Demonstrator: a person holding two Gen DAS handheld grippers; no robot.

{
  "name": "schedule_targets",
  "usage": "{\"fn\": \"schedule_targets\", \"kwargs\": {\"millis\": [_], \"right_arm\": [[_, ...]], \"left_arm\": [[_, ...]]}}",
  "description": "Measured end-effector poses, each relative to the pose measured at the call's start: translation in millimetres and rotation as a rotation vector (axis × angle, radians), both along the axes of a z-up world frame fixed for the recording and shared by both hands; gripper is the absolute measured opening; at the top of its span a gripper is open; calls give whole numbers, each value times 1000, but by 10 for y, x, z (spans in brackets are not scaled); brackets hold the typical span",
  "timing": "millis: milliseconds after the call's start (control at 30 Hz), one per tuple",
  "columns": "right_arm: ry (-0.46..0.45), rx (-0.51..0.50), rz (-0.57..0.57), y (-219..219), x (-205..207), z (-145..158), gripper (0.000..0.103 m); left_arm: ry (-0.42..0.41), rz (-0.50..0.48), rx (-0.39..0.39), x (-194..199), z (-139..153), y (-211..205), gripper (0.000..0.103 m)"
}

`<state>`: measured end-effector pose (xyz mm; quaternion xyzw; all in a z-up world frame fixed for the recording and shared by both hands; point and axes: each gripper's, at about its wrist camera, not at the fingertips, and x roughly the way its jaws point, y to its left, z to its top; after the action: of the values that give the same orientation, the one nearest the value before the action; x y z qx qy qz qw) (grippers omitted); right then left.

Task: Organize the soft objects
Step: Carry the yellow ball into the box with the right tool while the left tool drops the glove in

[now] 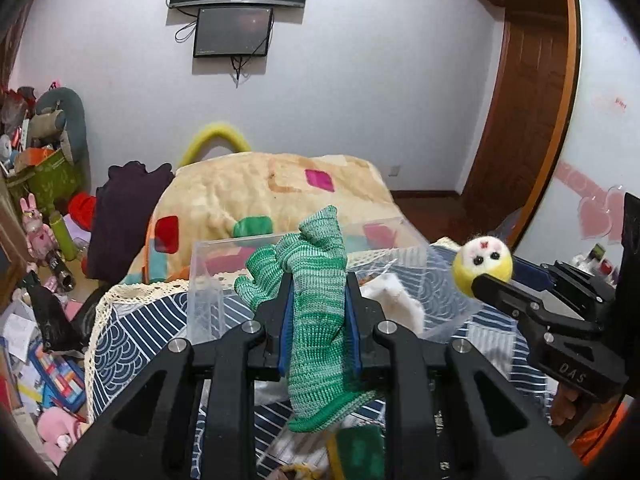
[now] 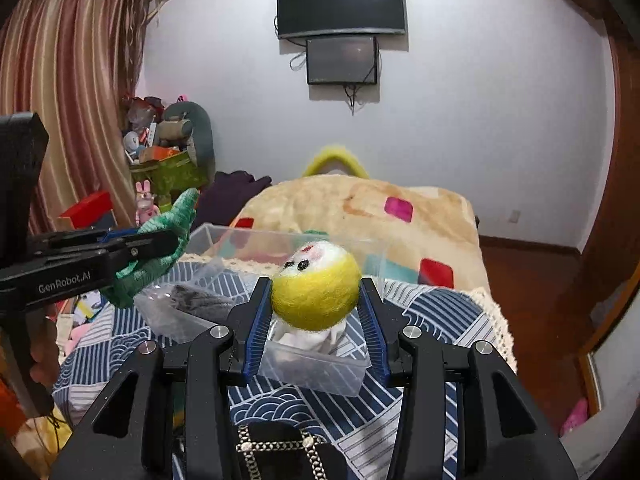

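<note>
Your left gripper point(image 1: 318, 308) pinched the green knitted glove point(image 1: 316, 320) above the clear plastic bin point(image 2: 312, 368) on the patterned bedspread point(image 2: 432, 304), while your right gripper point(image 2: 316, 304) squeezed 1 yellow felt ball point(image 2: 316, 288) over it

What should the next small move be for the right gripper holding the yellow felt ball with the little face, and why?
Probably carry the yellow felt ball a little forward and lower it over the clear plastic box. The right gripper has the ball clamped above the box's near edge, where white cloth already lies. The left gripper holds a green knitted glove off to the side, so the path looks free.
</note>
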<state>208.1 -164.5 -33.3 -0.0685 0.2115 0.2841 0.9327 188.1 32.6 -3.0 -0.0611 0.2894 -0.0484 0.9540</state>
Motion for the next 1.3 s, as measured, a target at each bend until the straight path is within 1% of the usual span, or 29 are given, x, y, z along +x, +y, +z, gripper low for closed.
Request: {"fn": "schedule_targets", "kwargs": {"millis": [167,367,500,667,767,867,1033,1167,1267,1300], "right_arm": [[45,-14,-5,38,162,-143,39],[83,-36,-24,44,315,-246,39],[96,-48,-23,51,340,-286,39],[93,-71,-14,92,315,-322,40],[91,-77,-12,99,320,-331,41],[93,-79,-12,98,318,-329,41],[106,-71,-6,90,339,-312,44],[97,-66,1,77,313,-284,50],[80,-64,6,76,261,-238,50],[75,-63,7,82,240,-218,51]], "left_arm": [[35,5,63,216,-112,-72,22],[82,-25,87,416,-308,-185,22],[116,-46,113,529,-431,-281,22],[151,-69,128,598,-496,-340,22],[175,-74,108,623,-515,-325,25],[184,-75,110,646,-526,-316,30],[173,-76,122,587,-507,-354,39],[142,-74,149,479,-442,-372,52],[123,-70,144,386,-385,-352,54],[118,-69,143,353,-364,-348,56]]}}
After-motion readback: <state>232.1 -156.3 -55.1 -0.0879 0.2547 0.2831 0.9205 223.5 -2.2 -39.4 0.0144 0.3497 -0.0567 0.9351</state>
